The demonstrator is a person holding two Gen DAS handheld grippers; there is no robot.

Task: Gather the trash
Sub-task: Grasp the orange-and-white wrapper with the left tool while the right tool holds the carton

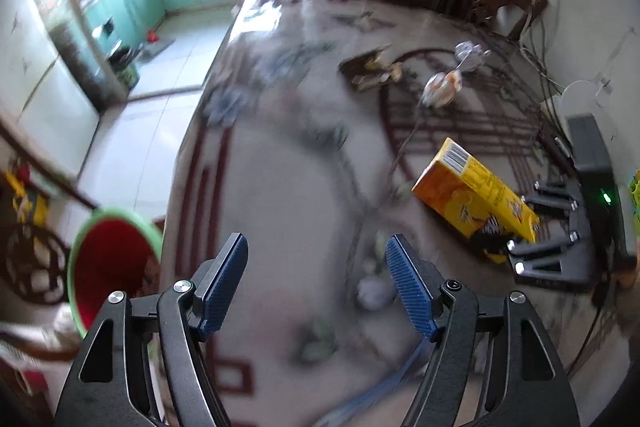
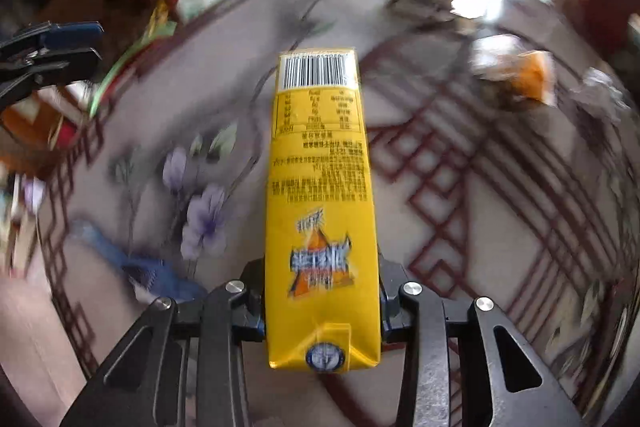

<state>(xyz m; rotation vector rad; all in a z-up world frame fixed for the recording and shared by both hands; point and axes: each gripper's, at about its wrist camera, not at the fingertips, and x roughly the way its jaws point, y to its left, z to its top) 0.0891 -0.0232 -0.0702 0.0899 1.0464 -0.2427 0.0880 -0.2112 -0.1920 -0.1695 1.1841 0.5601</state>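
1. The right gripper point(image 2: 322, 291) reaches forward over the patterned tablecloth point(image 2: 460, 195), its black linkage arms spread below and its two jaws pressed against the long sides of a yellow carton point(image 2: 320, 187).
2. In the left wrist view the same right gripper point(image 1: 520, 227) comes in from the right edge with the yellow carton point(image 1: 472, 191) tilted out ahead of it, above the cloth.
3. The left gripper point(image 1: 316, 283) hangs over the tablecloth point(image 1: 280, 187) with nothing between its blue ribbed pads point(image 1: 410, 287); the jaws stand wide apart.
4. The carton is a tall, narrow drink box, bright yellow, with a barcode on white at its far end, blocks of small print along the side, an orange and blue logo lower down, and a round blue-and-white seal at the near end.
5. It lies lengthwise along the right gripper's axis, clamped near its near end, with the barcode end pointing away from the camera.
6. A red bin with a green rim point(image 1: 112, 267) stands at the lower left of the left wrist view, just beside the table edge and left of the left gripper.
7. Further trash lies on the far part of the cloth: a clear wrapper with orange inside point(image 1: 442, 87), a crumpled clear bag point(image 1: 468, 53), and a brown flattened packet point(image 1: 368, 67); all well apart from both grippers.
8. Much of both views is blurred.
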